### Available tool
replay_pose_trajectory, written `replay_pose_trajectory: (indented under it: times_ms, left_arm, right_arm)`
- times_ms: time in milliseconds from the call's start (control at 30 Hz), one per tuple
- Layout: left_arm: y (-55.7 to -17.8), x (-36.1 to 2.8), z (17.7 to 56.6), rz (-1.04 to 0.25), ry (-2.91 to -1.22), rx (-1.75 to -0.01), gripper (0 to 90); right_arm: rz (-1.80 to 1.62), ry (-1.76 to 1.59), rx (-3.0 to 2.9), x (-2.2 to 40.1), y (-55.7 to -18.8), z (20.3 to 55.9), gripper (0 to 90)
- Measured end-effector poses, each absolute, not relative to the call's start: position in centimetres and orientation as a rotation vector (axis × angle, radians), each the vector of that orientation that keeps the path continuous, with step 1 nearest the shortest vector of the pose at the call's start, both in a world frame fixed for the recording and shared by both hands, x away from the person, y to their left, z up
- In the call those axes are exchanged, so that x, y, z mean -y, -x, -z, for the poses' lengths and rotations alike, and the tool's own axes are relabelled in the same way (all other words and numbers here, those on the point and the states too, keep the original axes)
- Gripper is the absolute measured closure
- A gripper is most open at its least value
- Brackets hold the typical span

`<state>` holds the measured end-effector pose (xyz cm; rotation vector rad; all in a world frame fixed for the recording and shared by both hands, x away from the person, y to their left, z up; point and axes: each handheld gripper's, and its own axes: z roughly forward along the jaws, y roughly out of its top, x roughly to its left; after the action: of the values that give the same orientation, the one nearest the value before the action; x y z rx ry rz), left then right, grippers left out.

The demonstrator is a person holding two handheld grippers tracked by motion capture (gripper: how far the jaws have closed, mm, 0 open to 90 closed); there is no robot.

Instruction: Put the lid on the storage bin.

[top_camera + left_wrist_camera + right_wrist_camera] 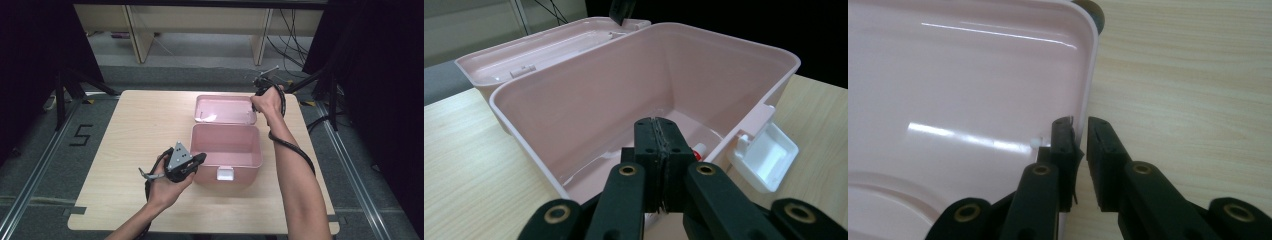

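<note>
Pink box (589, 100) lies ahead of the closed left hand-held gripper (657, 131); the right hand-held gripper (1079, 131), slightly parted, straddles the lid's (963, 90) edge.

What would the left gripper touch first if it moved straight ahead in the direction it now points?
Probably the inside of the pink box. The left gripper, jaws pressed together, points over the near rim into the open box, so it would likely meet the floor or far wall first; depth is hard to judge.

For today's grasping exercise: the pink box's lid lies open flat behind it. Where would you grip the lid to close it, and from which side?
Grip the lid's thin rim at its right edge, coming in from the right. The lid lies flat, so only the rim fits between jaws, and the right claw already straddles it there. The left claw sits at the box's front-left.
</note>
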<state>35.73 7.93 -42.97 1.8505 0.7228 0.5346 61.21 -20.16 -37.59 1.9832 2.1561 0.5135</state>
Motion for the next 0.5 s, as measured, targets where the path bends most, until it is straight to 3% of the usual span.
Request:
replay_pose_trajectory:
  times_ms: [500]
  left_arm:
    - [-35.59,-7.82,43.38,-0.538,-1.853,-0.722,88.8]
  right_arm:
    - [-0.496,-1.950,-2.160,19.88,-60.92,37.72,84.0]
